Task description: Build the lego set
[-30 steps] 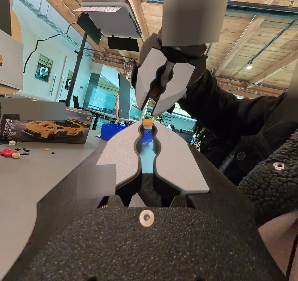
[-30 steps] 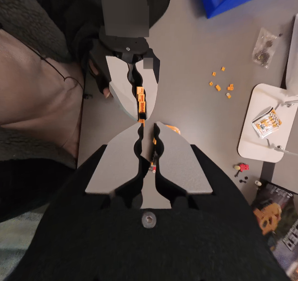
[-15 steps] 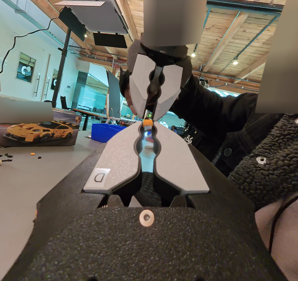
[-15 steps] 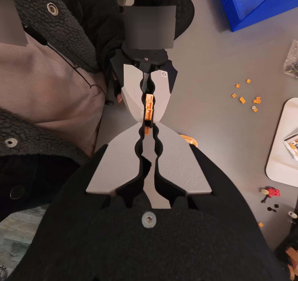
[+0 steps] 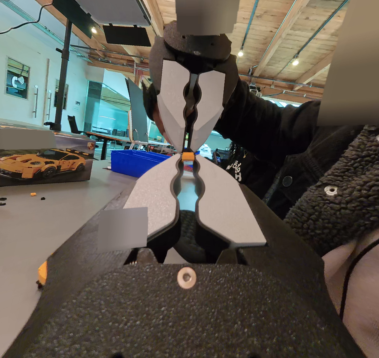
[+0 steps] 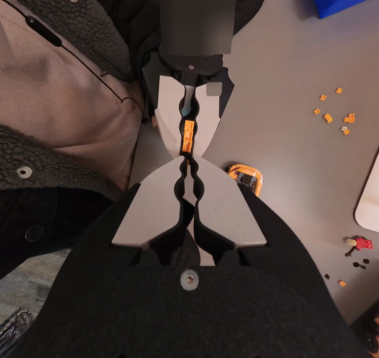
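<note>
Pinching a ridged orange brick strip (image 6: pixel 188 135), left hand-held gripper (image 5: pixel 187 156).

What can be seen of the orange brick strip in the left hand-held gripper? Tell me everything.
The orange plastic brick strip is a narrow row of about three small hollow sections, with a black piece at its outer end. It lies lengthwise between the pale grey fingers of the left hand-held gripper, which press on both its long sides, above the grey table. From the left wrist view only its orange end shows. The right hand-held gripper meets its black end, fingertips nearly closed there.
</note>
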`<action>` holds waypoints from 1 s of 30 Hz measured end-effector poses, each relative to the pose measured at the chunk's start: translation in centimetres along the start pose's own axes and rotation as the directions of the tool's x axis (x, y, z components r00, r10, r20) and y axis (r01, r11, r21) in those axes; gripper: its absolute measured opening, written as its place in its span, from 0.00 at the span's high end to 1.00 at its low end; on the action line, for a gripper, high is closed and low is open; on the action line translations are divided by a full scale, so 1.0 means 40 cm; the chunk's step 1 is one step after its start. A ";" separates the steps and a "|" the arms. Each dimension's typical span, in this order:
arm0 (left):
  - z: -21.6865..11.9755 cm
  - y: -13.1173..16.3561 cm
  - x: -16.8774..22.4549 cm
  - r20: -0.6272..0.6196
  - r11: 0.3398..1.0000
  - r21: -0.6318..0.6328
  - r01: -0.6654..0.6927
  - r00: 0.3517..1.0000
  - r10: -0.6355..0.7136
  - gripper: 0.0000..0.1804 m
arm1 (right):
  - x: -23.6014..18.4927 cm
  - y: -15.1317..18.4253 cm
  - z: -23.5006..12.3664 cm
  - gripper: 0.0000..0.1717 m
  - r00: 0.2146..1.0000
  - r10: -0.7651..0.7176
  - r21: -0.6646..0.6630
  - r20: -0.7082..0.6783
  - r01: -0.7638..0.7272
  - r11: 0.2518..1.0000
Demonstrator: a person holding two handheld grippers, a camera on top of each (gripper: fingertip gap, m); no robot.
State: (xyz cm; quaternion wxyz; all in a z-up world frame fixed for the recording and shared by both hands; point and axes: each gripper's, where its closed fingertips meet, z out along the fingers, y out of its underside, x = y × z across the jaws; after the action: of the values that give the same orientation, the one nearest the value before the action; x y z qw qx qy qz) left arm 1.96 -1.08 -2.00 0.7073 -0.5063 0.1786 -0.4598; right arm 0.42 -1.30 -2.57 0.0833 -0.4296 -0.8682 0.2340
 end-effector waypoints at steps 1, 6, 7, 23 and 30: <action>0.001 0.003 -0.001 0.008 1.000 -0.010 -0.013 1.000 0.013 0.95 | 0.000 0.000 0.001 0.98 1.000 0.007 -0.005 0.004 -0.007 1.000; 0.002 0.015 -0.008 0.050 0.994 -0.047 -0.094 0.994 0.096 0.95 | 0.001 0.009 0.006 0.98 0.998 0.057 -0.065 0.031 -0.055 0.996; 0.003 0.019 -0.010 0.061 0.992 -0.060 -0.115 0.991 0.119 0.95 | 0.001 0.013 0.008 0.98 0.997 0.065 -0.079 0.035 -0.062 0.995; 0.001 0.039 -0.035 0.157 0.959 -0.143 -0.243 0.951 0.265 0.95 | 0.010 0.014 0.020 0.99 0.995 0.097 -0.180 0.034 -0.089 0.980; 0.002 0.039 -0.033 0.155 0.960 -0.141 -0.244 0.952 0.265 0.96 | 0.010 0.015 0.020 1.00 0.995 0.097 -0.196 0.028 -0.090 0.976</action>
State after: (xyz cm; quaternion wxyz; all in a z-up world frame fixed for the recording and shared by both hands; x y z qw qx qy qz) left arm 2.06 0.15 -3.60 0.7419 -0.5585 0.2078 -0.3076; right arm 0.32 -0.93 -3.60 0.0137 -0.4718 -0.8670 0.1596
